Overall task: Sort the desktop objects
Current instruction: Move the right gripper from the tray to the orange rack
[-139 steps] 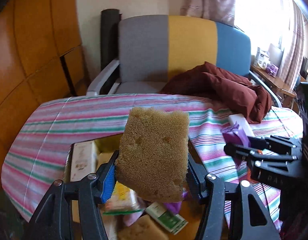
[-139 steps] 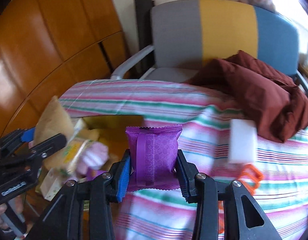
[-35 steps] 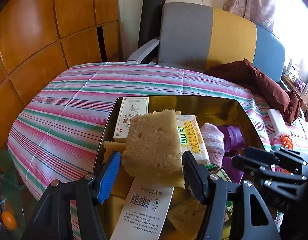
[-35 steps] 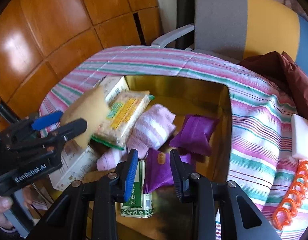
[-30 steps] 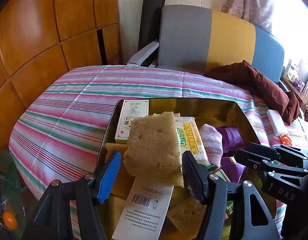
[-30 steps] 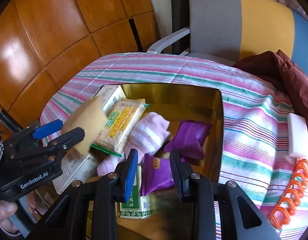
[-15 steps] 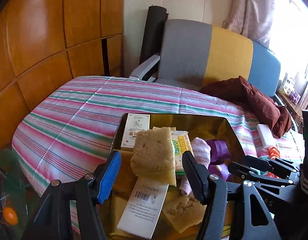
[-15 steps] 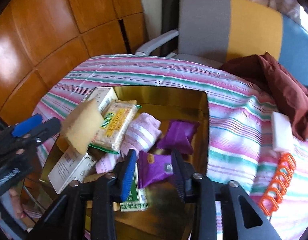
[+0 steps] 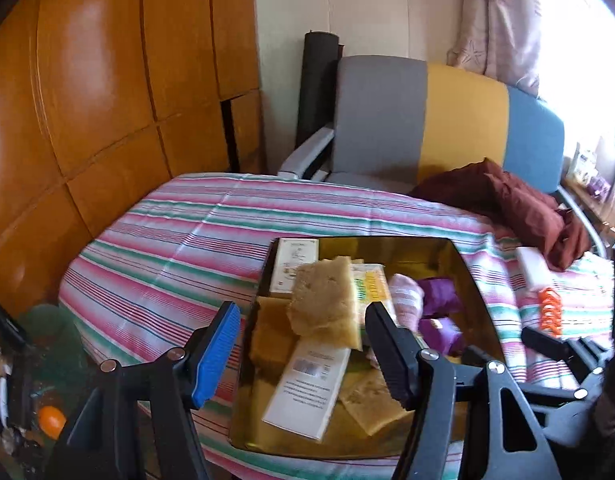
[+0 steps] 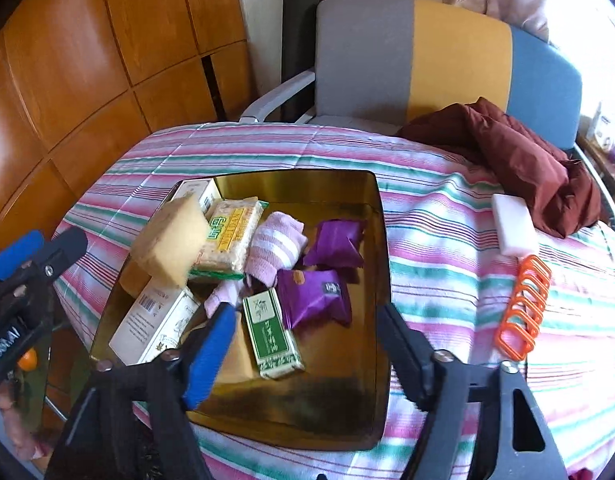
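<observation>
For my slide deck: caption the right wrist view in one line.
Open right tool above a gold tray of sponges, boxes and purple packets; orange rings and a white block remain on the striped cloth.

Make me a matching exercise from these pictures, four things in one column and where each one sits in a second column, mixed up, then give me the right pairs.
Things:
1. sponge
2. orange clip strip
3. white eraser block
4. green packet

Places:
A. flat on the floor of the gold tray
B. on the striped cloth, next to the dark red fabric
C. propped on top of the pile at the tray's left side
D. on the striped cloth, right of the tray, nearer the camera than the white block

Pairs: 1-C, 2-D, 3-B, 4-A
</observation>
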A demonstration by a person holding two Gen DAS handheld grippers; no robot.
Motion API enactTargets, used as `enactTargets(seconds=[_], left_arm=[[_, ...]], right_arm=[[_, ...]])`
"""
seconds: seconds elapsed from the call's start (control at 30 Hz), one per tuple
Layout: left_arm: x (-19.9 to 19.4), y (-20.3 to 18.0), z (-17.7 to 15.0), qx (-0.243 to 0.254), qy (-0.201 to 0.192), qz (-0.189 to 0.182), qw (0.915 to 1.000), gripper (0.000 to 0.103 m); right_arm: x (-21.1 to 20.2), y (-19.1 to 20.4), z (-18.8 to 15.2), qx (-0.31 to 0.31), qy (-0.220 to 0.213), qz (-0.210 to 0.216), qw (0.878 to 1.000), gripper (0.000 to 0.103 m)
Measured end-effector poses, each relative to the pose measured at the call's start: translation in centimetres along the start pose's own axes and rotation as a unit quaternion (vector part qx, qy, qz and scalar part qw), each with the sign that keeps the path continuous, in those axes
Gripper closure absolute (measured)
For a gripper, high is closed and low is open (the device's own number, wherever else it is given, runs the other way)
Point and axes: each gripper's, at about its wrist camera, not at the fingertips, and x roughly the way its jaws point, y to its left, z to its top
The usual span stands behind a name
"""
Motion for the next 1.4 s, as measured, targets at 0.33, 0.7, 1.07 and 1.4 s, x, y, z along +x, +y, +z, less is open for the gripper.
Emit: enactTargets(seconds=[0.33,0.7,1.07,1.4], left_arm=[[-0.7,-1.1,-0.9,0.001,-0.008,-0.023,0.9997,0.037],[0.6,-1.5,-1.3,-0.006,0.006,-0.029,0.9995,0.037],[2.2,-0.6,-1.0,-0.026,0.024,-0.020,0.9992,0.037],[2.7,-0.3,-0.9,-0.028,0.034,-0.007,0.9990,0.038]], right_arm=[[-0.6,0.3,-2.1,-0.006,-0.029,-0.026,0.999,0.023],[-0.2,-0.1,-2.6,-0.006,-0.034,-0.054,0.998,0.023],[1.1,0.7,-1.1,-0.022,-0.031,-0.062,0.997,0.023],[1.6,1.4,-1.1,-0.036,-0.033,-0.061,0.997,0.023]])
